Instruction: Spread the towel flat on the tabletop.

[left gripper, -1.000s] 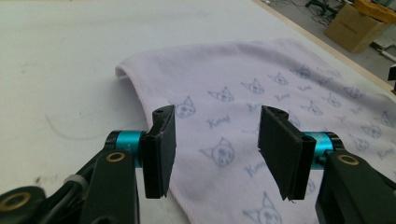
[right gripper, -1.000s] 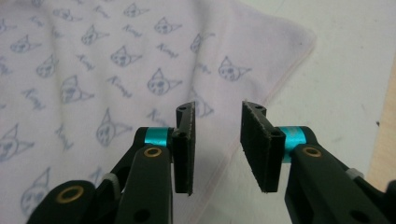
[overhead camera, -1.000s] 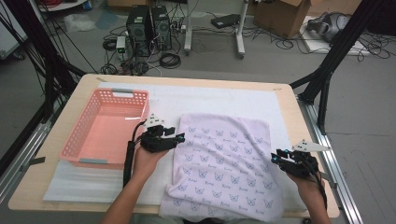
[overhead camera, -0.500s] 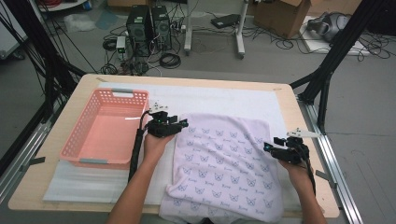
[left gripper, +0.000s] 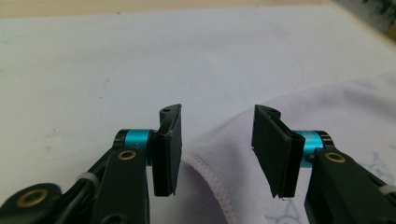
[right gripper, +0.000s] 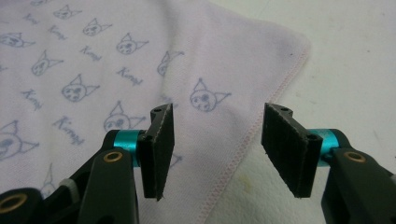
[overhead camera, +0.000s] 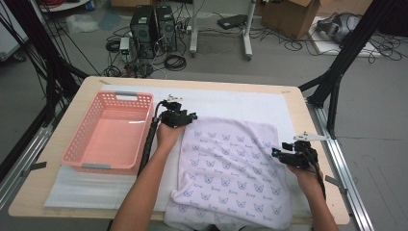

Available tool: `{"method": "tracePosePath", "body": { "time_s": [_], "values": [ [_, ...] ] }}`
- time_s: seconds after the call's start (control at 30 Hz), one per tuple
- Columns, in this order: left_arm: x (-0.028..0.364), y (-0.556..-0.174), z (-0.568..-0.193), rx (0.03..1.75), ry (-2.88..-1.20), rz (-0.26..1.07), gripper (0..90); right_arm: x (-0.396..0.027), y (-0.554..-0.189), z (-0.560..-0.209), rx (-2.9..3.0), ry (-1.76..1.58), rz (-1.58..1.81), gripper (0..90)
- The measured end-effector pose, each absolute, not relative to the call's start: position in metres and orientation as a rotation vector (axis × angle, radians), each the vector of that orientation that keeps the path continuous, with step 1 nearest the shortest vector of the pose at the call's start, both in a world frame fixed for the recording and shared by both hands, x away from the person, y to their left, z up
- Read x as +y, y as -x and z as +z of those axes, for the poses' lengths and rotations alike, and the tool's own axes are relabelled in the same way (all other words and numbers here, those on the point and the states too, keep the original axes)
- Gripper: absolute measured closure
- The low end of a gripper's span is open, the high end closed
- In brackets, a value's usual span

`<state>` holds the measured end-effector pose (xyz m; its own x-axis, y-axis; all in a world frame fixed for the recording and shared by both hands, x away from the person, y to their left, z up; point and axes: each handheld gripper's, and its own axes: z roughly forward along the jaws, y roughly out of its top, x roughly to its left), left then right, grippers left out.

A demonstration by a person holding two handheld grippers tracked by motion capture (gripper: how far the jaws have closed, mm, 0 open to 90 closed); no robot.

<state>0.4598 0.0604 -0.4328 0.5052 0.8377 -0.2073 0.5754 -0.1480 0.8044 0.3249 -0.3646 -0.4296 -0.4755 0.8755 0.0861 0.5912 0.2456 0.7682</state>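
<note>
Clearly both hands were lining up on the towel, which lay spread over the white mat right of the pink basket. The left gripper, jaws apart and just closing, straddled the far left corner; the right gripper, just opened, straddled the right hem. Each wanted to settle lower and catch the stitched edge alone, not the mat.

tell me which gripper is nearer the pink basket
Left. The left gripper hovers just right of the pink basket, at the towel's far left corner; the right gripper is across the towel at its right edge.
</note>
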Motion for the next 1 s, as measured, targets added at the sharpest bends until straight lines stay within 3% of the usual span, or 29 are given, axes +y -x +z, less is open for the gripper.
{"method": "tracePosePath", "body": {
  "time_s": [0.17,0.33,0.43,0.7,0.9,1.0],
  "values": [
    [0.055,-0.467,-0.443,1.194,-1.883,0.346,52.7,-0.365,-0.325,-0.429,2.158,-1.36,1.087,43.2],
    [0.05,-0.463,-0.445,1.127,-1.997,0.381,83.6,-0.365,-0.326,-0.43,2.166,-1.367,1.073,46.9],
    [0.046,-0.458,-0.439,1.117,-2.011,0.43,85.0,-0.365,-0.326,-0.429,2.154,-1.373,1.076,47.7],
    [0.035,-0.424,-0.412,0.971,-1.92,0.413,84.9,-0.367,-0.331,-0.431,2.069,-1.44,1.101,49.5],
    [0.036,-0.402,-0.419,0.95,-1.928,0.364,84.5,-0.344,-0.338,-0.445,2.166,-1.364,0.99,62.7],
    [0.038,-0.393,-0.426,0.936,-1.971,0.339,84.2,-0.342,-0.338,-0.445,2.193,-1.327,0.987,82.1]
  ]
}}
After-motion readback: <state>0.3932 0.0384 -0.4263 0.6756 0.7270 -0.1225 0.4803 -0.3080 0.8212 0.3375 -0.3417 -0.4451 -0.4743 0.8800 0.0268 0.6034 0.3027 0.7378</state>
